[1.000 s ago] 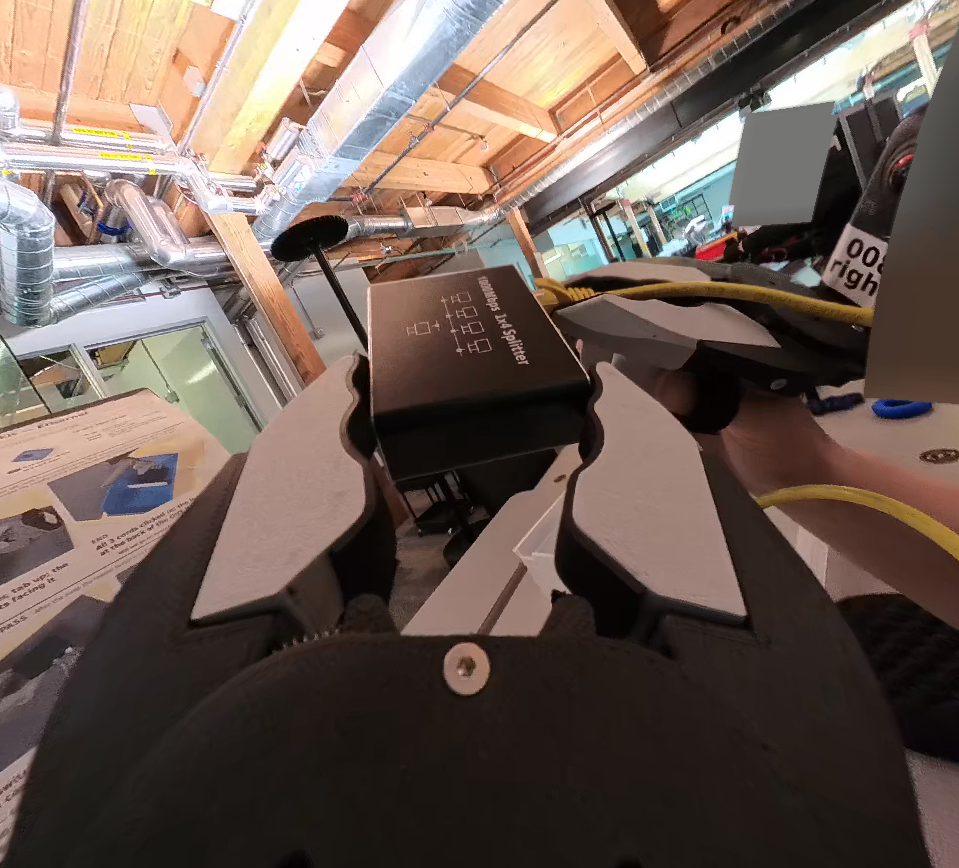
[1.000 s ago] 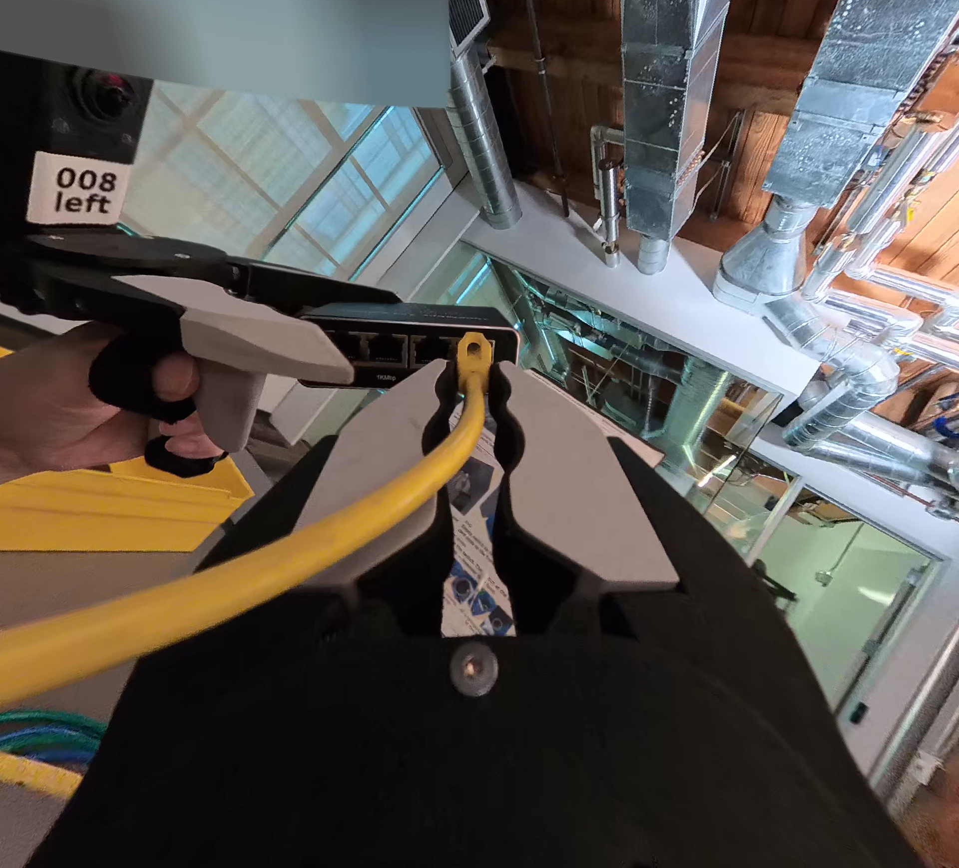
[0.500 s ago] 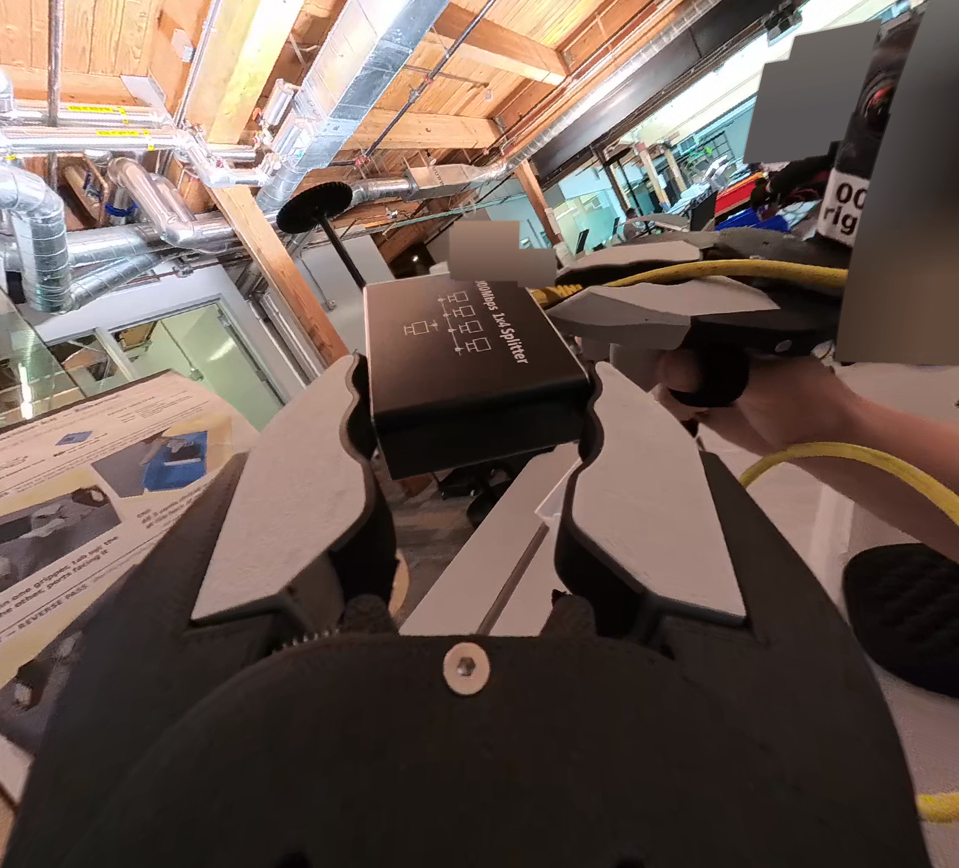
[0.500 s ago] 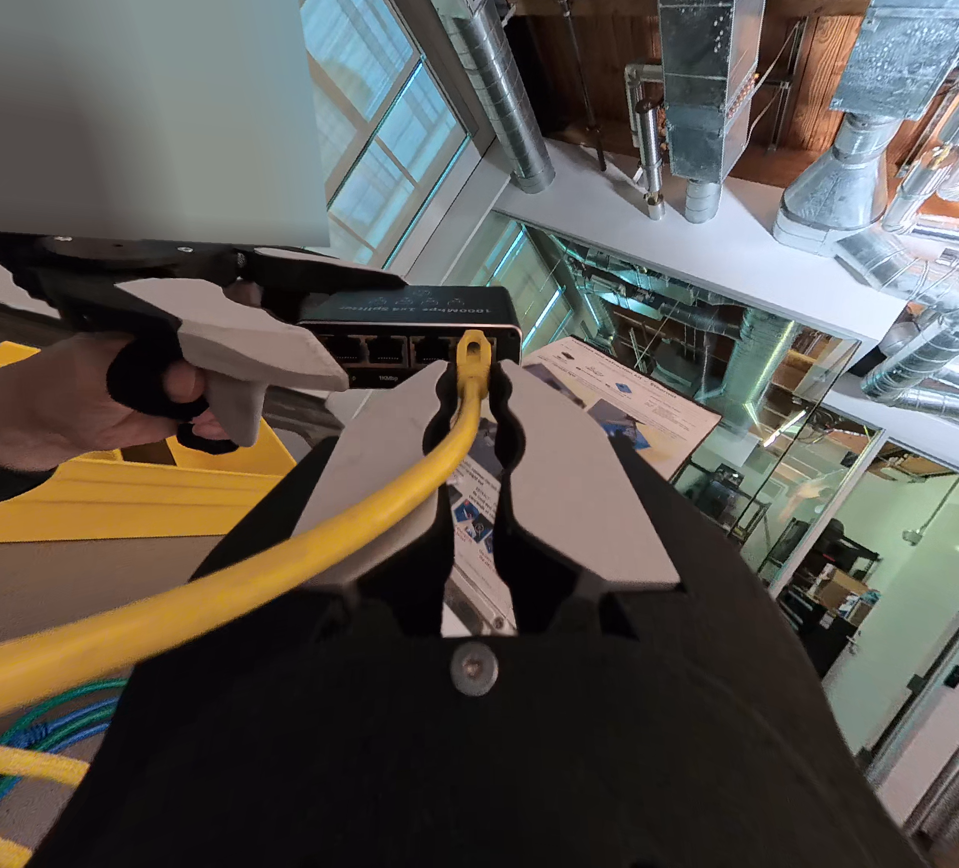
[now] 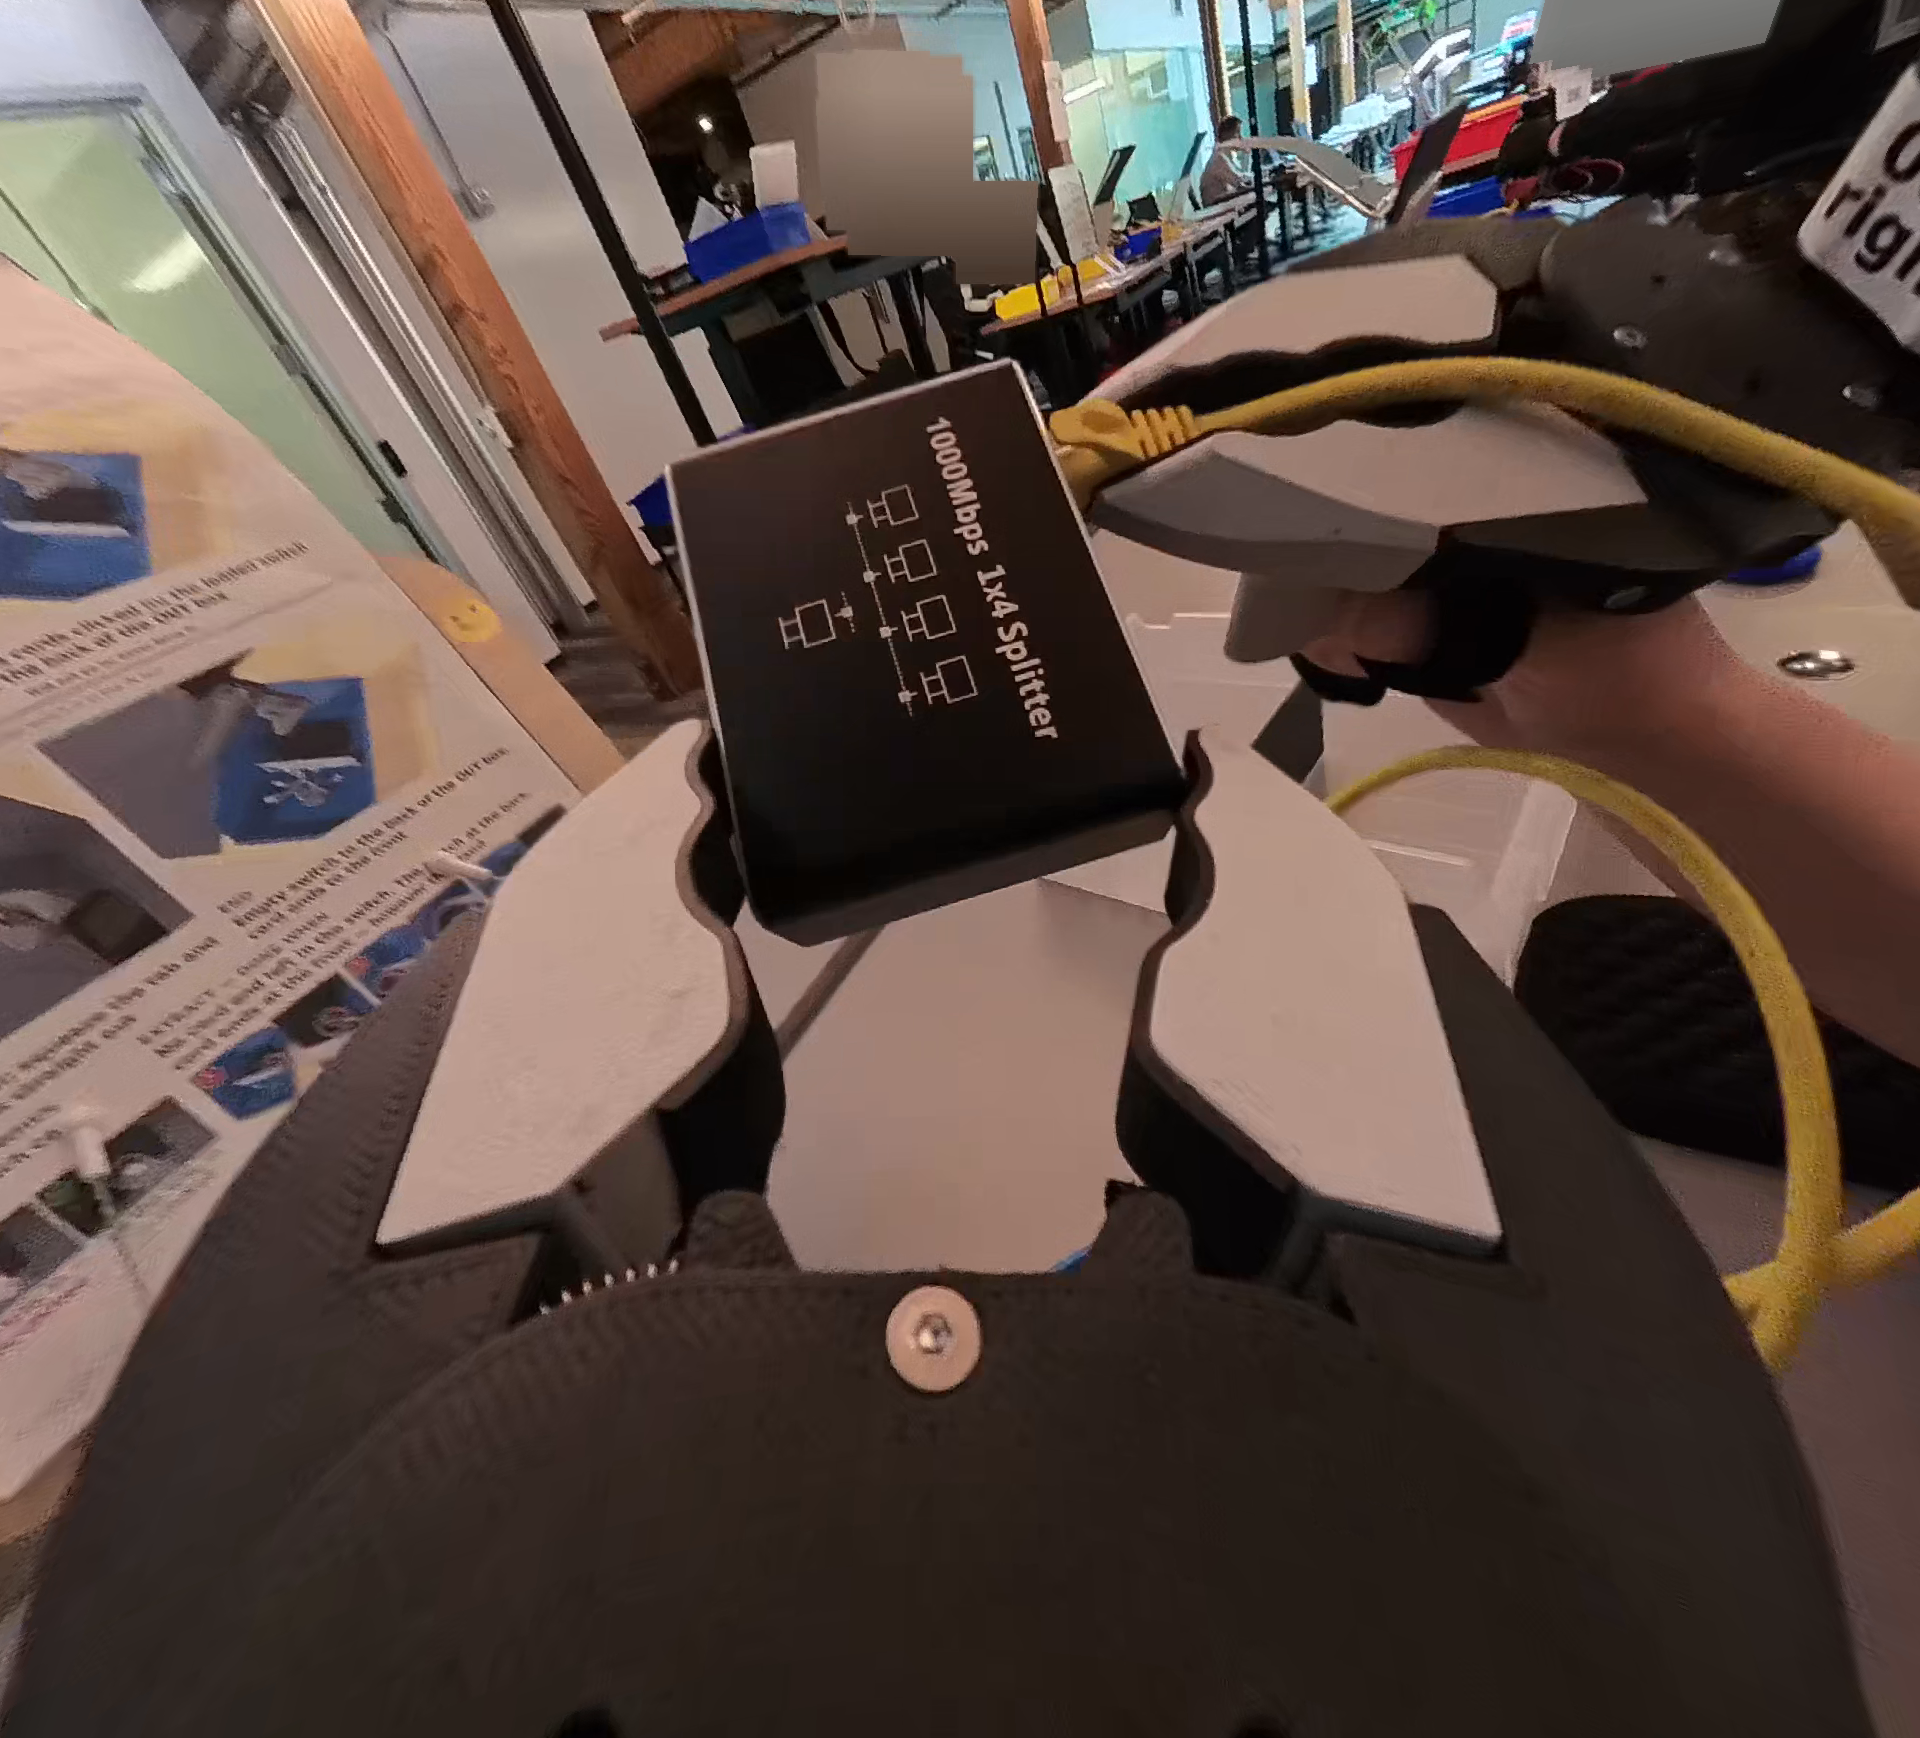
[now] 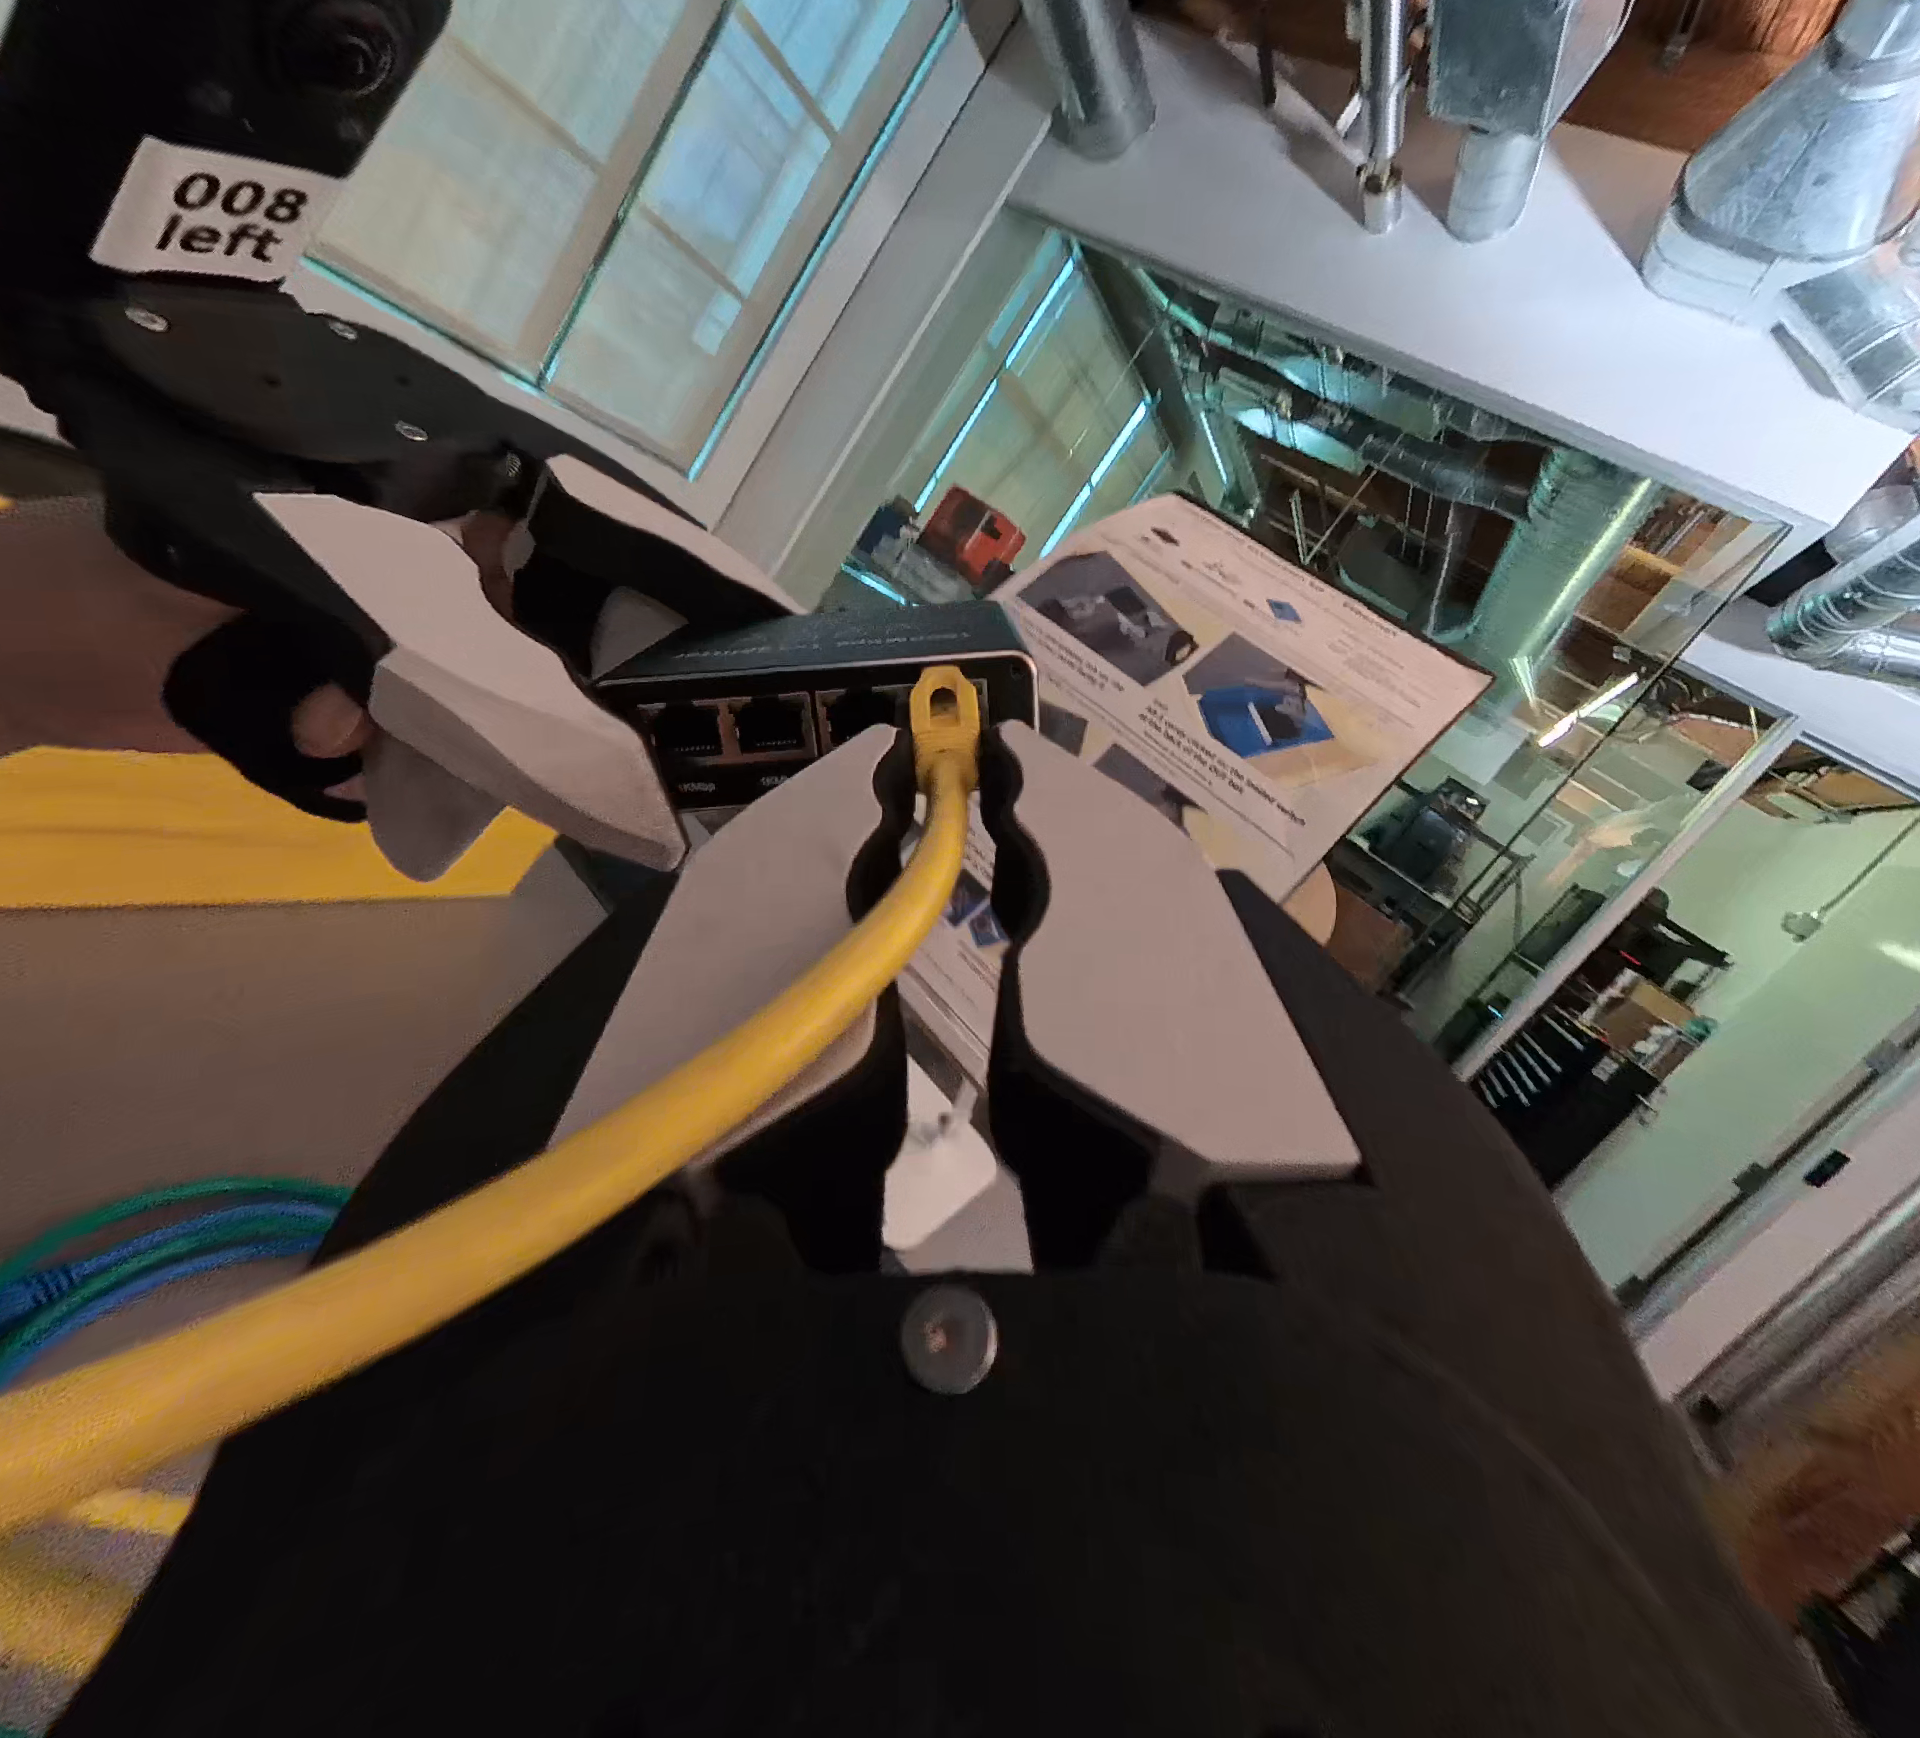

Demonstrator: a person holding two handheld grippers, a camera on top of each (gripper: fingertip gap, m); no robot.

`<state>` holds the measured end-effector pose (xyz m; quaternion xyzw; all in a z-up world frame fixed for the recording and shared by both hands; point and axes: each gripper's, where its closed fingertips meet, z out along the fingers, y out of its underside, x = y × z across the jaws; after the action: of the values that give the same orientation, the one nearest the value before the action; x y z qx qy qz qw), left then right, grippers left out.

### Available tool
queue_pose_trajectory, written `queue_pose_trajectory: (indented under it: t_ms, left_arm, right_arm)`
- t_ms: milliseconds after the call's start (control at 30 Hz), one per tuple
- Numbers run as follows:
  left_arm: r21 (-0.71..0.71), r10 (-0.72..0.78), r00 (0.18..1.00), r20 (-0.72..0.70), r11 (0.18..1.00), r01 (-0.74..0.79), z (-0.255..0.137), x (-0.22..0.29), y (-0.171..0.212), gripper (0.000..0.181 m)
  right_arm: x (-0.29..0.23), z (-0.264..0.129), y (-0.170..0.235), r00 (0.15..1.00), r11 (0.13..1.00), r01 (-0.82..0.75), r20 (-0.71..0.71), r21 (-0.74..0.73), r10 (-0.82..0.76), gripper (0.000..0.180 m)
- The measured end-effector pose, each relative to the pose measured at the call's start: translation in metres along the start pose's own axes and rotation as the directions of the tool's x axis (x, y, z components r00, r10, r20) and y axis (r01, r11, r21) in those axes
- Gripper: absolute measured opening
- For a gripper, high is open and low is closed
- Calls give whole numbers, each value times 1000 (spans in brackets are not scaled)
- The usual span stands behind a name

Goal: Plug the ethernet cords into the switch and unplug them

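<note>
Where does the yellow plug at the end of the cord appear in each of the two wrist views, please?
Left wrist view: the yellow plug is right of centre in the upper half, at the far right corner of the black switch.
Right wrist view: the plug is at the centre, just past the right gripper, at the switch's ports.
Shared landmark: the instruction poster.

Left gripper (image 5: 940, 815) clamping black switch (image 5: 914, 649), right gripper (image 5: 1091, 483) pinching yellow ethernet cord (image 5: 1455, 410) at its edge
</note>
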<state>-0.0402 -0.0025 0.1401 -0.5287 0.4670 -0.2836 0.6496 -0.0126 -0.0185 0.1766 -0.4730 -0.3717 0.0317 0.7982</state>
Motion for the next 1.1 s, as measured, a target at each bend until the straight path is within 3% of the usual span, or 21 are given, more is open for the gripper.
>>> queue_pose_trajectory:
  t_ms: [100,233,400,500,633,733,833,933,1100]
  left_arm:
    - [-15,-163,980,-116,987,163,10,0,17,80]
    - [44,-389,876,-285,907,418,1,-15,23,80]
    - [-124,-603,685,-409,780,613,-5,-28,65,85]
    - [-228,-668,676,-311,743,629,0,-40,94,89]
    - [-323,-506,856,-108,832,451,14,-44,124,89]
    - [-476,-365,931,21,815,330,25,-46,161,94]
    - [-560,-405,914,-13,760,329,34,-33,186,77]
    - [-659,-487,873,21,650,379,30,-33,212,77]
    - [-754,-495,842,214,464,464,2,-57,258,76]
  right_arm:
    - [7,2,19,1000,999,22,-2,-45,-23,12]
    - [12,7,45,998,997,48,-27,-62,-50,13]
    - [-9,21,71,999,998,35,17,-56,-34,13]
    - [-25,33,97,998,995,-43,34,-89,46,12]
    - [-33,42,133,997,979,-80,4,-190,82,12]
    - [-41,46,146,984,962,-163,29,-217,174,13]
    - [-47,48,159,976,952,-201,34,-233,214,13]
    - [-56,51,186,964,922,-230,54,-313,259,12]
    - [-86,44,254,872,719,-353,69,-598,485,21]
